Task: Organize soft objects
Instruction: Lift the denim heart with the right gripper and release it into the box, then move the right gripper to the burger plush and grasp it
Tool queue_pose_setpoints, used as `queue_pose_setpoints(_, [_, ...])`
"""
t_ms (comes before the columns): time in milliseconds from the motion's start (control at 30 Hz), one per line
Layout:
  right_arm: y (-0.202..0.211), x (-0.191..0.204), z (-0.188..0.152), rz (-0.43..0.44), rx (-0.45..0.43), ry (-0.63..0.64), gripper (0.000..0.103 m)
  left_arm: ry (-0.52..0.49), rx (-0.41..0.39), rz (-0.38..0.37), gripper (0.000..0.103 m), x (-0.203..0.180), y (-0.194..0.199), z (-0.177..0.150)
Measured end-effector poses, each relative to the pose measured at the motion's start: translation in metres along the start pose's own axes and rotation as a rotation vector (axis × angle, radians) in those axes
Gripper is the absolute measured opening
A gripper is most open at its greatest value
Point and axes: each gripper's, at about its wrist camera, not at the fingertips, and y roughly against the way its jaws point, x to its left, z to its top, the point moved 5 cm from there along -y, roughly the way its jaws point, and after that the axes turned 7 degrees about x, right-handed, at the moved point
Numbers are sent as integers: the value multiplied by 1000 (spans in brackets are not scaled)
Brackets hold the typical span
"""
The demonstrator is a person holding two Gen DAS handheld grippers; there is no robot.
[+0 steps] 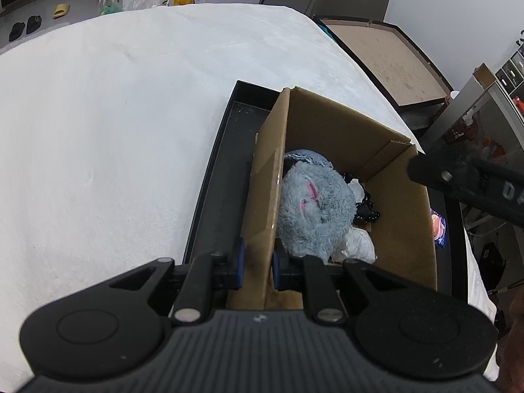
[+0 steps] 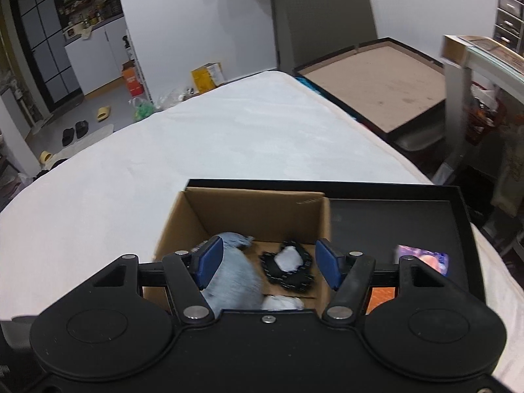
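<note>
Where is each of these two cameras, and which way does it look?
Left wrist: on the left gripper, looking down its fingers clamped on the cardboard box wall; the right gripper's arm crosses at right.
Right wrist: on the right gripper, open above the box.
Shared: box, grey plush toy, black tray, white table.

Cardboard box [image 2: 255, 208] open above.

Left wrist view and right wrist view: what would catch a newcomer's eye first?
The open cardboard box standing in a black tray on the white bed, with a fluffy grey plush toy inside against its left wall. The left gripper pinches that wall, while the right gripper hovers open above the contents.
</note>
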Motion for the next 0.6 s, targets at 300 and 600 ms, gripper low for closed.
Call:
queue_pose_setpoints(300, [7, -30, -11, -14, -5, -18, 63, -31, -28, 47, 18, -13, 8, 2])
queue_pose_setpoints(600, [3, -72, -30, -10, 1, -66, 67, -44, -60, 91, 56, -25, 12, 5])
